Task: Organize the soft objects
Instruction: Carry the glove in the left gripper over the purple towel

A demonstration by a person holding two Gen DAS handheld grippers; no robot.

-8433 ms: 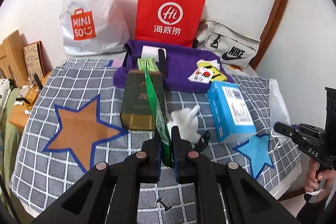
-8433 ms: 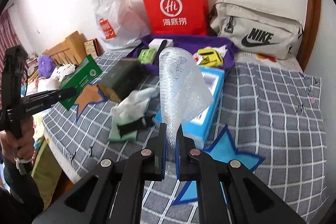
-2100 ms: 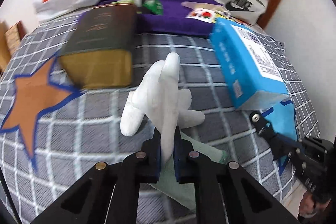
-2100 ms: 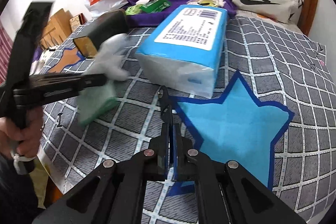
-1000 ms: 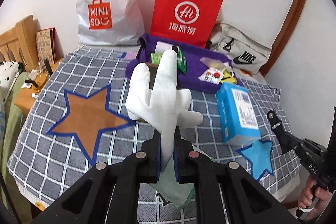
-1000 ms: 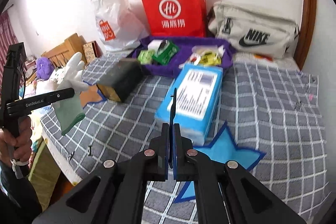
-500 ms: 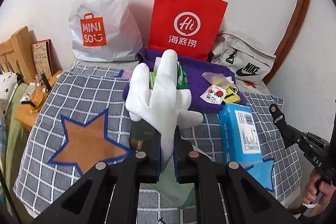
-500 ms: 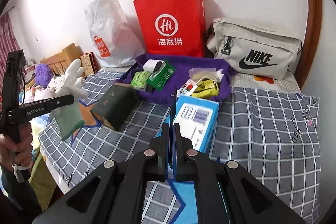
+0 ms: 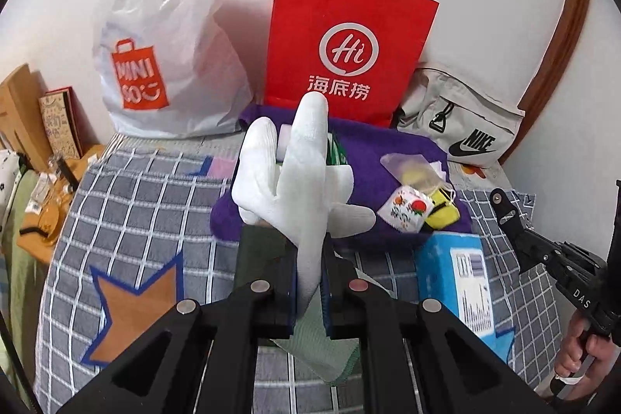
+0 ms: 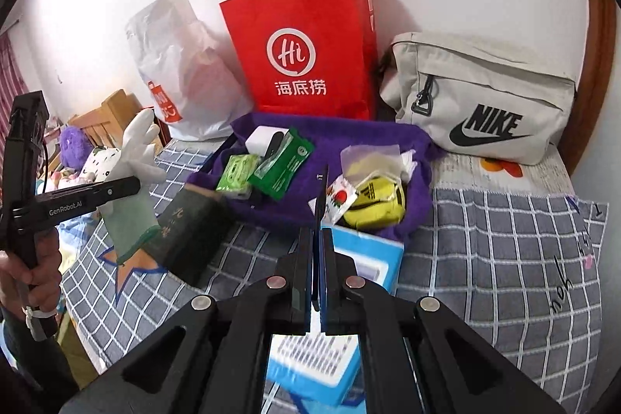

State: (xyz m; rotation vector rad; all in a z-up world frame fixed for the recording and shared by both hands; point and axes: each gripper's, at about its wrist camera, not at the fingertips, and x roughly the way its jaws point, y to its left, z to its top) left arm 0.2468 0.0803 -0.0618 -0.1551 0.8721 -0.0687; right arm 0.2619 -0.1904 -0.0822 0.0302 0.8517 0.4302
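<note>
Left wrist view: the left gripper (image 9: 309, 291) has its jaws clamped on a white work glove (image 9: 300, 181) with a green cuff, held upright above the grey checked bedspread (image 9: 128, 196). Past the glove's fingers lies a purple cloth (image 9: 372, 158) carrying small packets, with a red paper bag (image 9: 345, 41), a white Miniso bag (image 9: 167, 37) and a beige Nike pouch (image 9: 462, 127) against the wall. A blue tissue pack (image 9: 458, 282) lies at lower right, beside the right gripper (image 9: 504, 208).

Right wrist view: the right gripper (image 10: 319, 258) has its jaws pressed together; a thin dark strip seems pinched between them, though what it is cannot be told. The glove (image 10: 134, 177) hangs at far left in the left gripper (image 10: 132, 185), above a dark green box (image 10: 194, 224). The yellow pouch (image 10: 374, 206) rests on the purple cloth (image 10: 349, 138).
</note>
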